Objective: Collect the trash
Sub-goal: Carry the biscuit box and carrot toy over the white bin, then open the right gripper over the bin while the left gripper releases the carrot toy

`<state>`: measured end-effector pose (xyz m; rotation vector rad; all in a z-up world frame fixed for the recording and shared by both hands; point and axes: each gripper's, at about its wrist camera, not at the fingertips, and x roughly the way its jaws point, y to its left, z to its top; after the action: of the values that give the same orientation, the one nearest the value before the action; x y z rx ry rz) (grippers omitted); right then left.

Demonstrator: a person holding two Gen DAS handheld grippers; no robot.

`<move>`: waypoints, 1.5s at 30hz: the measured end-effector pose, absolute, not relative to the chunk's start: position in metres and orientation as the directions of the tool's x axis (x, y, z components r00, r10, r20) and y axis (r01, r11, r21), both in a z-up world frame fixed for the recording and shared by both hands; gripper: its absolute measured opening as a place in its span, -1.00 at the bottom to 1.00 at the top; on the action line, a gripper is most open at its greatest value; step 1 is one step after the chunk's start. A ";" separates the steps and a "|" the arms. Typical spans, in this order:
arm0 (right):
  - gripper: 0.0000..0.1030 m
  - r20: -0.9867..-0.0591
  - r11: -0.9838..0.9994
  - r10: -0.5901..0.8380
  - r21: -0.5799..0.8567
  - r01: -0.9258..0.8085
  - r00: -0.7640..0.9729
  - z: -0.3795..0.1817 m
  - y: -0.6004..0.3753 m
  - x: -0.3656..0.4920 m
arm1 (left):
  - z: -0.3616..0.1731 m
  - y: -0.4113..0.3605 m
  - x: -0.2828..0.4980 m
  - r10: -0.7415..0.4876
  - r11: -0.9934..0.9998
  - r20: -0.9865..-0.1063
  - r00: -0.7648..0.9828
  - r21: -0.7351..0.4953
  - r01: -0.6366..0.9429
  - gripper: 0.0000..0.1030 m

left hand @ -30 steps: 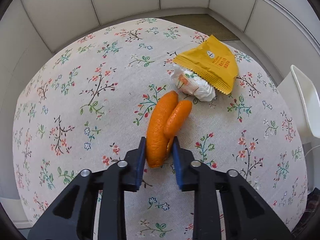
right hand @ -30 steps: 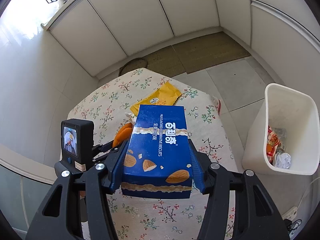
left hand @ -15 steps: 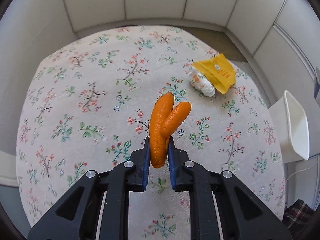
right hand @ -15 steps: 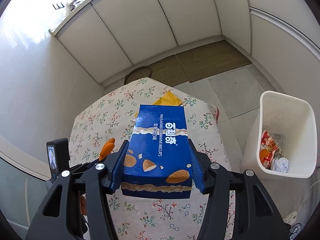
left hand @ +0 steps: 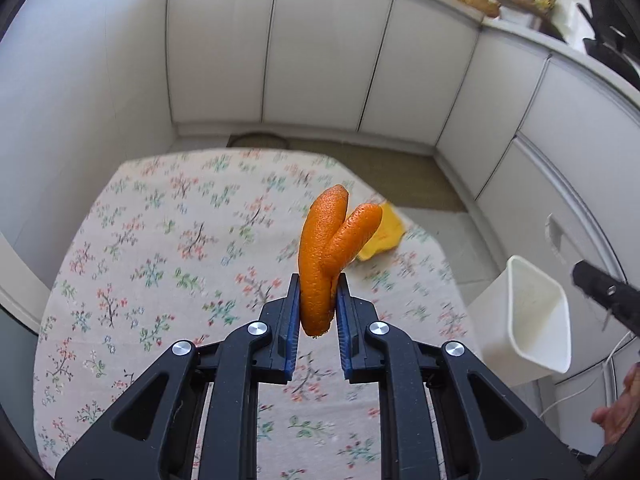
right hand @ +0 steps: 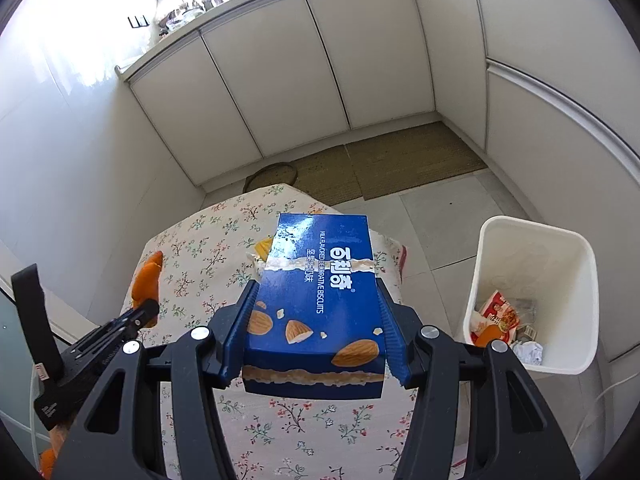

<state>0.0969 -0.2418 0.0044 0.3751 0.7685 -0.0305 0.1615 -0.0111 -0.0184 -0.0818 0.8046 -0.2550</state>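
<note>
Left wrist view: left gripper (left hand: pixel 317 292) jaws pinch the peel (left hand: pixel 325 256) up above the desk (left hand: pixel 160 264). Right gripper (right hand: pixel 316 328) jaws clamp the box (right hand: pixel 320 300) over the desk, bin (right hand: pixel 536 248) beside it.

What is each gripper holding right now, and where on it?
Left gripper pinches the orange peel near its lower end. Right gripper clamps the blue biscuit box across its long sides, near the end closest to the camera.

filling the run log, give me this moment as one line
left gripper: shut on orange peel | right gripper: shut on biscuit box | bin: part-filled
</note>
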 end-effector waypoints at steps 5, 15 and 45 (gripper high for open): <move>0.07 -0.666 0.941 0.042 0.276 0.194 0.745 0.008 -0.255 0.087 | 0.010 -0.038 0.149 -0.315 0.949 -0.624 0.715 -0.192 0.251 -0.70; 0.07 -0.651 0.924 -0.158 0.167 0.344 0.742 0.011 -0.308 0.075 | 0.022 -0.100 0.139 -0.410 0.911 -0.585 0.700 -0.221 0.348 -0.70; 0.71 -0.629 0.682 -0.576 -0.018 0.731 0.522 -0.015 -0.467 0.029 | -0.020 -0.266 0.131 -0.553 0.807 -0.657 0.511 -0.270 0.526 -0.69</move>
<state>0.0286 -0.4671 -0.0149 0.2622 0.6489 -0.7935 0.1315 -0.2658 -0.0199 -0.0376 0.8046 -0.6494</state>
